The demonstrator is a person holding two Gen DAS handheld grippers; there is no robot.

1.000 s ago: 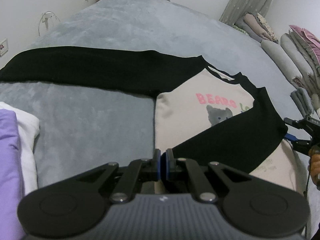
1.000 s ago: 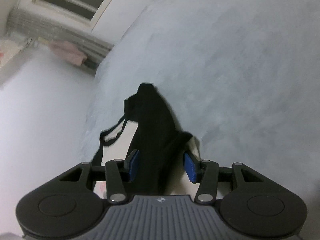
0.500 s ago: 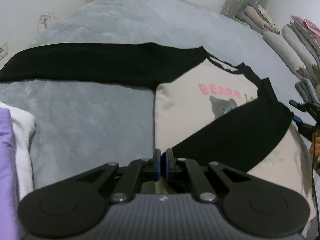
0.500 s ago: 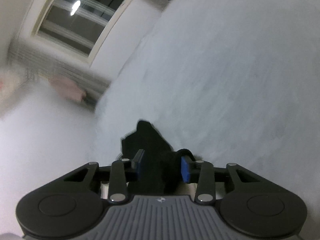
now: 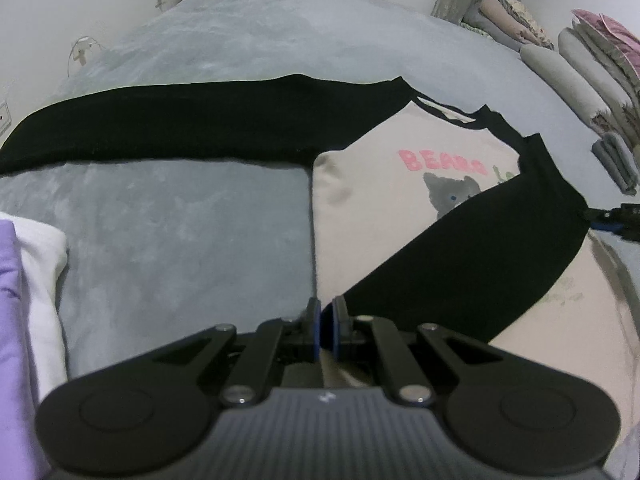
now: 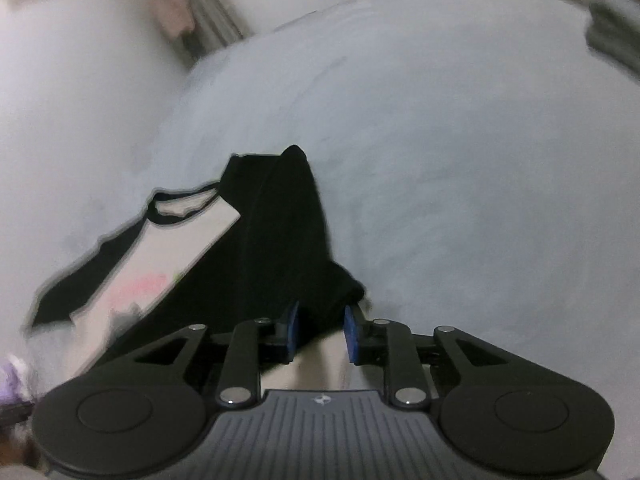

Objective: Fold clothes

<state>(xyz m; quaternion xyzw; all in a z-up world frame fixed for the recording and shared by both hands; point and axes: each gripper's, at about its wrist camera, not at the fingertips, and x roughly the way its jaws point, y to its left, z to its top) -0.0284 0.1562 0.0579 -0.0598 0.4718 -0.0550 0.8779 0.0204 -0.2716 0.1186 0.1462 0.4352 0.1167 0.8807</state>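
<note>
At the far left of the left wrist view a folded purple garment (image 5: 10,320) and a white garment (image 5: 40,276) lie on the grey bed (image 5: 180,232), both cut off by the frame edge. Next comes the shirt (image 5: 380,220), cream with black raglan sleeves, spread flat across the bed. Its left sleeve (image 5: 160,128) stretches straight out toward the wall, and the right sleeve (image 5: 500,248) is folded diagonally down over the chest. Pink letters reading "BEARS" (image 5: 442,162) sit above a grey bear print (image 5: 450,196); green writing beside them is half covered by the folded sleeve and cannot be read. A faint green print low on the cream front is too blurred to make out.

The left claw (image 5: 327,320) is closed, its blue pads pinched on the cream hem of the shirt at the lower edge. At the right edge the tip of the right claw (image 5: 612,222) shows at the fold of the sleeve, mostly cut off. Rolled bedding (image 5: 576,68) is stacked along the right wall.

In the right wrist view, badly smeared, the right claw (image 6: 320,330) has black sleeve fabric (image 6: 280,240) between its blue pads, which stand partly apart; the pads appear to press on the bunched cloth. The pink writing here is an unreadable smudge
</note>
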